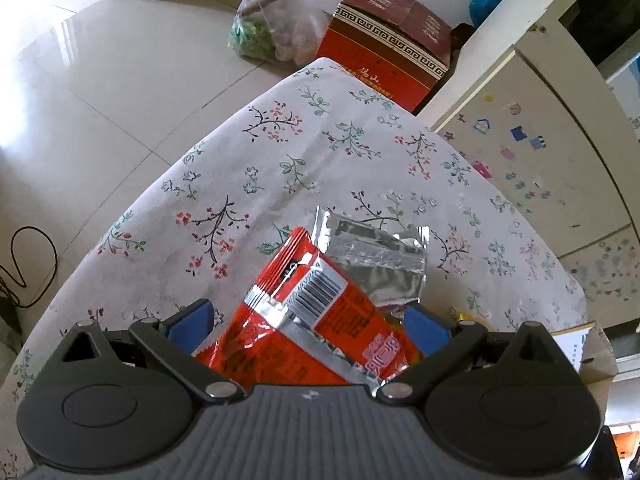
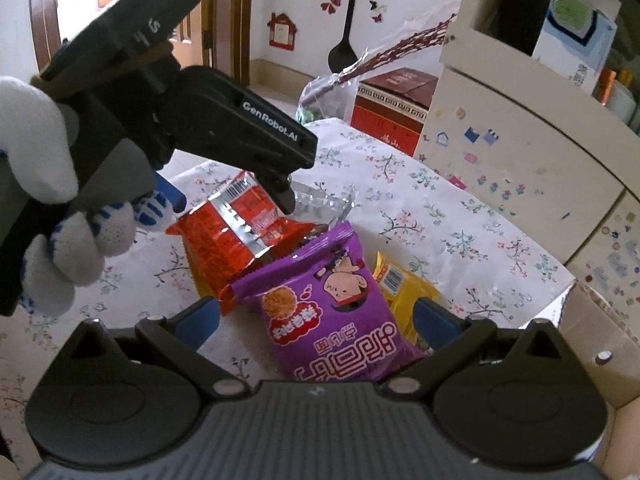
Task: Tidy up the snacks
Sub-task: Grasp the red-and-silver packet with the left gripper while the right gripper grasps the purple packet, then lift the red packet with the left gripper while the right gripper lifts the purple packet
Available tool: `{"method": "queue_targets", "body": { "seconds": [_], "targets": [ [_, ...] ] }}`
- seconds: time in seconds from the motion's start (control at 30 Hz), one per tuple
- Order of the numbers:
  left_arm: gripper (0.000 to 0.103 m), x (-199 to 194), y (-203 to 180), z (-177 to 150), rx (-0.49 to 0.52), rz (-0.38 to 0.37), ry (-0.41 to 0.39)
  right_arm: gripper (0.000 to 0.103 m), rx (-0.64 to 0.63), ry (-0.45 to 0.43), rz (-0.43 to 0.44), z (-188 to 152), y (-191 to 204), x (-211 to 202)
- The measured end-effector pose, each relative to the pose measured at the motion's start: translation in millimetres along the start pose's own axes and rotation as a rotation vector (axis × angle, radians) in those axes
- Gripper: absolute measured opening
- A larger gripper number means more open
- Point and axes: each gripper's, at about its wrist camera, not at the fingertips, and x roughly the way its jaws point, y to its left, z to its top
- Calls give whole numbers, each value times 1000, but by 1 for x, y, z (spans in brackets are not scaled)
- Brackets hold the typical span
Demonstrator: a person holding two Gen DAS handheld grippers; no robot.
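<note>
Floral tablecloth (image 2: 460, 216) carries the pile; cardboard box (image 2: 600, 344) sits at its right edge, probably the bin. Your left gripper (image 1: 308, 320) is spread around the red packet (image 1: 320, 320), not pinching yet. Your right gripper (image 2: 316, 320) is spread around the purple packet (image 2: 332, 312). Silver packet (image 1: 376, 256) and yellow packet (image 2: 404, 284) lie just beside. Pick step: close, lift clear.

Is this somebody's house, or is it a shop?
Most likely a home, maybe a living room. The snacks lie on a table with a flowered tablecloth, a cupboard is dotted with children's stickers, and the wall has a vase sticker.
</note>
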Motion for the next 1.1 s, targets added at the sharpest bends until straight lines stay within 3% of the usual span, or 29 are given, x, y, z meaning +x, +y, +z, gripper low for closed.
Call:
{"method": "queue_targets", "body": {
  "seconds": [0.47,0.67,0.77,1.1],
  "targets": [
    [103,19,2,-13,18,53,41,101,-68,65,-43,-2,10,35],
    [101,14,8,-16,7,41,47,78,-15,68,-35,-1,4,33],
    [92,11,11,-19,13,8,52,77,15,58,-21,-1,3,31],
    [78,-14,23,-10,-15,-51,11,76,102,22,35,4,4,23]
  ]
}}
